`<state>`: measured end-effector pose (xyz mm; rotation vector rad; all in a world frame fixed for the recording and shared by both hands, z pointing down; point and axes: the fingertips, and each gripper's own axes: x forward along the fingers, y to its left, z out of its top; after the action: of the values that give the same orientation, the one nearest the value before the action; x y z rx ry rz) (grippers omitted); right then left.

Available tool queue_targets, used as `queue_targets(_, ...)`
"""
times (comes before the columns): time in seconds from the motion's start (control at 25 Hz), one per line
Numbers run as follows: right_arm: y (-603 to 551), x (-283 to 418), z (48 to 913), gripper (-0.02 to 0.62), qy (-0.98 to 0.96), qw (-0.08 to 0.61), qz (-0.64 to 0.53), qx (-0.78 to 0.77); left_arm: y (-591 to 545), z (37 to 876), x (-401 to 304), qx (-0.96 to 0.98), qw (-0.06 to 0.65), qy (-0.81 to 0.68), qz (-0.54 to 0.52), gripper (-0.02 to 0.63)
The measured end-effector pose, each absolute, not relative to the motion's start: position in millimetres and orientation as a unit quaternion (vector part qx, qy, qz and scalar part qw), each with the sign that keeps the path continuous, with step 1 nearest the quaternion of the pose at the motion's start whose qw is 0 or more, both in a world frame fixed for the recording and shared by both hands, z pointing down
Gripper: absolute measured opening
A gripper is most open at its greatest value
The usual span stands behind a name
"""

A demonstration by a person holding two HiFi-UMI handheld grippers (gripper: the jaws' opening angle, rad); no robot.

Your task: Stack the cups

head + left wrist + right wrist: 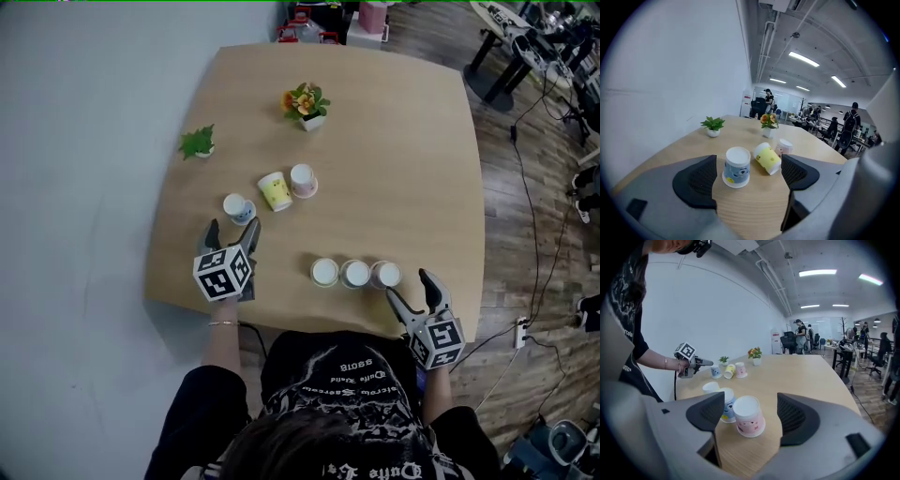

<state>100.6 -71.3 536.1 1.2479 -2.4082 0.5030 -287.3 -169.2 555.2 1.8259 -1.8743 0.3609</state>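
While three cups (355,273) line its near edge, open tabletop (412,159) spreads rightward.

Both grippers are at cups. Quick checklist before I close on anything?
1. Left gripper jaws apart, nothing gripped: ok.
2. Blue cup upside down, just ahead of the left jaws and in line with them: ok.
3. Right gripper jaws apart, nothing gripped: ok.
4. Pink cup at the end of the near row, in line with the right jaws: ok.
5. Room for a jaw between pink cup and neighbouring cup: cannot tell.
6. Yellow cup standing for stacking: not ok, it lies on its side.
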Motion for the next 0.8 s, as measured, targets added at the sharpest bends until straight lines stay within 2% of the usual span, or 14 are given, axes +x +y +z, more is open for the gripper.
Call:
queue_targets(0.32, -60.8, 113.8, 552.3, 0.364, -0.826, 0.213, 0.204, 0.48, -209.0, 588.8, -312.9, 0.673, 0.295, -0.669, 0.113, 0.44)
queue_targets(0.52, -59.2, 115.4, 554.3, 0.364, -0.812, 0.204, 0.214, 0.503, -222.2, 595.1, -312.5, 0.691, 0.269, -0.654, 0.152, 0.433)
queue_targets(0.56, -60.5, 116.2, 552.9, 0.364, -0.809, 0.202, 0.208, 0.511, -222.4, 596.7, -313.2, 0.688, 0.267, -0.656, 0.159, 0.409)
queue_targets(0.64, -63.0, 118.6, 550.9, 0.364, -0.803, 0.2, 0.198, 0.526, -221.7, 600.1, -316.2, 0.678, 0.266, -0.663, 0.173, 0.296)
queue_targets(0.68, -64.0, 119.5, 550.2, 0.364, -0.801, 0.198, 0.196, 0.53, -221.3, 600.8, -317.4, 0.675, 0.264, -0.665, 0.179, 0.273)
queue_targets(0.8, -65.9, 119.9, 550.3, 0.364, -0.798, 0.195, 0.195, 0.536, -220.9, 600.4, -318.3, 0.676, 0.255, -0.665, 0.189, 0.268)
